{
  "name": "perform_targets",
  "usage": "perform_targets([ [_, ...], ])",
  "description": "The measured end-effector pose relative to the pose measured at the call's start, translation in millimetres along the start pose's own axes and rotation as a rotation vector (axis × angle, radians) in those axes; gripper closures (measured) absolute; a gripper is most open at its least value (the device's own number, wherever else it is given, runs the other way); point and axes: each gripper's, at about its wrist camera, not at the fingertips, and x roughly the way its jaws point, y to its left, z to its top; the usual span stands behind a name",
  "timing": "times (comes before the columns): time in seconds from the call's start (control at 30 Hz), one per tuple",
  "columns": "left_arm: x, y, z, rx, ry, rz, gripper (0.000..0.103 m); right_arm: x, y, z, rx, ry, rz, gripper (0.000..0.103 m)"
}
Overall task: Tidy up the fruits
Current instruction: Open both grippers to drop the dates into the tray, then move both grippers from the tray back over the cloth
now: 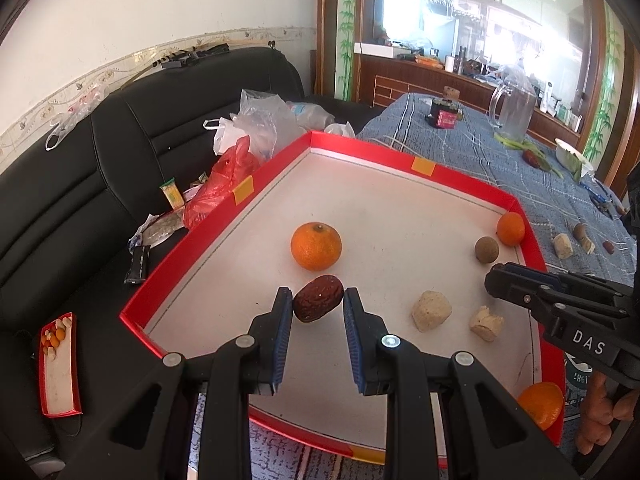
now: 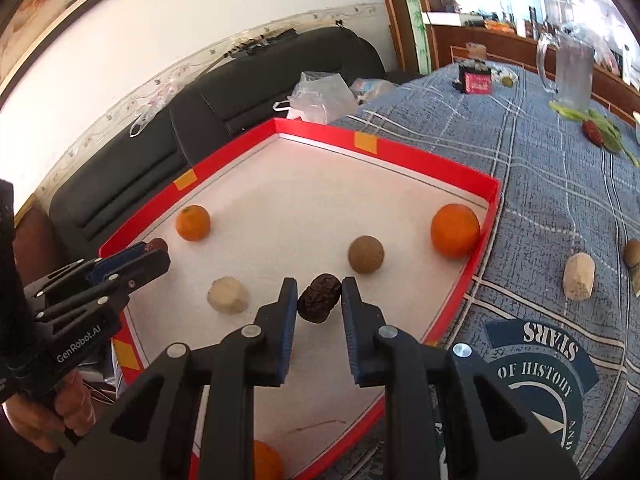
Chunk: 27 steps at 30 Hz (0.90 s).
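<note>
A red-walled white tray (image 1: 276,160) (image 2: 400,146) lies on the blue tablecloth. My left gripper (image 1: 318,304) is shut on a dark red date (image 1: 318,298), held just above the tray floor; it also shows at the left of the right wrist view (image 2: 154,250). My right gripper (image 2: 319,298) is shut on a dark wrinkled date (image 2: 318,298) above the tray; it shows at the right of the left wrist view (image 1: 496,280). In the tray lie an orange (image 1: 316,246) (image 2: 193,223), a second orange (image 1: 511,228) (image 2: 455,230), a brown round fruit (image 1: 487,249) (image 2: 366,254) and a pale chunk (image 1: 431,310) (image 2: 228,295).
Another pale chunk (image 1: 486,322) lies in the tray and a third orange (image 1: 540,404) at its near corner. Loose pieces (image 2: 578,276) lie on the tablecloth (image 2: 540,184), with a glass jug (image 2: 568,72) farther back. A black sofa (image 1: 80,184) with bags stands left.
</note>
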Motion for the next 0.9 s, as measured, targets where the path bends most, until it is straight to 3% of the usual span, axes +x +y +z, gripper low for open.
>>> perform_targets([
  [0.27,3,-4,0,0.003,0.018,0.013,0.074,3,-3,1,-0.002,0.016,-0.012,0.078],
  [0.33,4,-5,0,0.005,0.024,0.019,0.054,3,-3,0,-0.005,0.018,-0.015,0.078],
  [0.4,4,-4,0,-0.017,0.027,0.016,0.042,3,-2,0,-0.009,0.017,-0.019,0.078],
  [0.57,0,-4,1,-0.033,0.023,0.022,0.029,1,-2,-1,-0.013,0.018,-0.017,0.077],
  [0.63,-2,-2,2,-0.050,0.021,0.026,0.021,-2,-3,-1,-0.005,0.009,-0.011,0.074],
  [0.73,-1,3,3,-0.093,0.033,0.022,0.021,-11,-4,0,0.007,-0.033,-0.008,0.058],
  [0.9,-4,2,4,-0.098,0.039,0.043,0.021,-23,-2,1,-0.003,-0.088,-0.028,0.049],
])
